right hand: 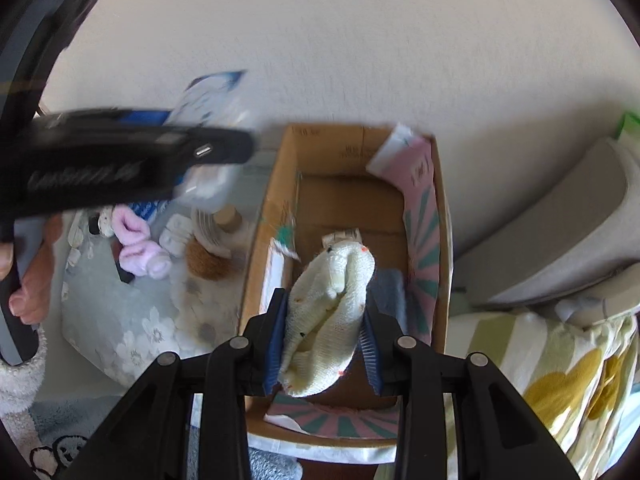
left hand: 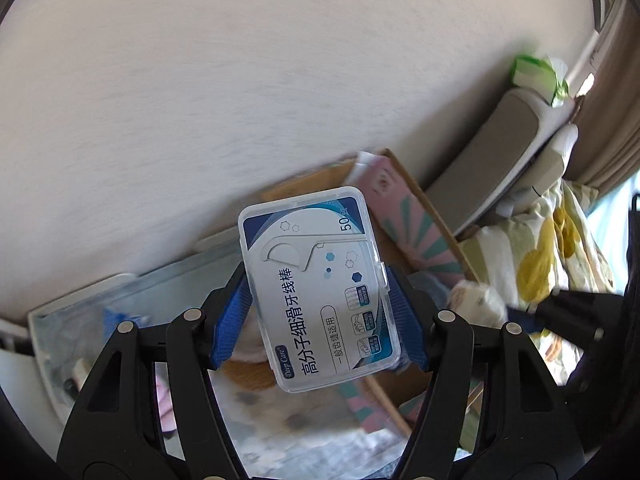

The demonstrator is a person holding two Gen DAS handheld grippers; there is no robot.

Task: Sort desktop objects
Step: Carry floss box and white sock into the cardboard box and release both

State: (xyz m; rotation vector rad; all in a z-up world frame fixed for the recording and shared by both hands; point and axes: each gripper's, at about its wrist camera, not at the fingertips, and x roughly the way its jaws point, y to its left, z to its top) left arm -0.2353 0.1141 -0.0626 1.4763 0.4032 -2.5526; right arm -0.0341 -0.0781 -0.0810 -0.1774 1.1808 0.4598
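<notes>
**Both grippers loaded over the cardboard box**

The left gripper [left hand: 320, 300] holds a clear plastic floss pick box [left hand: 316, 288] between its blue pads [left hand: 230, 320], which press on the box's two long edges. The box stands lengthwise out from the jaws toward 12 o'clock, tilted slightly toward 11, with its printed label facing the camera. Behind it, blurred, lie the cardboard box [left hand: 424, 208] at about 2 o'clock and a grey tray [left hand: 56, 320] at 9 o'clock.

The right gripper [right hand: 324, 336] is closed at a narrow setting on a rolled cream knitted sock [right hand: 332, 312]. The sock fills the gap between the pads and bulges out beyond them toward 12 o'clock. It hangs over the open cardboard box [right hand: 264, 232], whose inside is partly lined with a pink and teal patterned sheet [right hand: 424, 232].

In the right wrist view the left gripper [right hand: 192, 120] crosses the picture at 10 o'clock, blurred, with the floss pick box [right hand: 212, 92] at its tip and the person's hand [right hand: 32, 272] at 9 o'clock. Beneath it the grey tray [right hand: 100, 320] carries pink socks [right hand: 140, 248] and other small items too blurred to name.
</notes>
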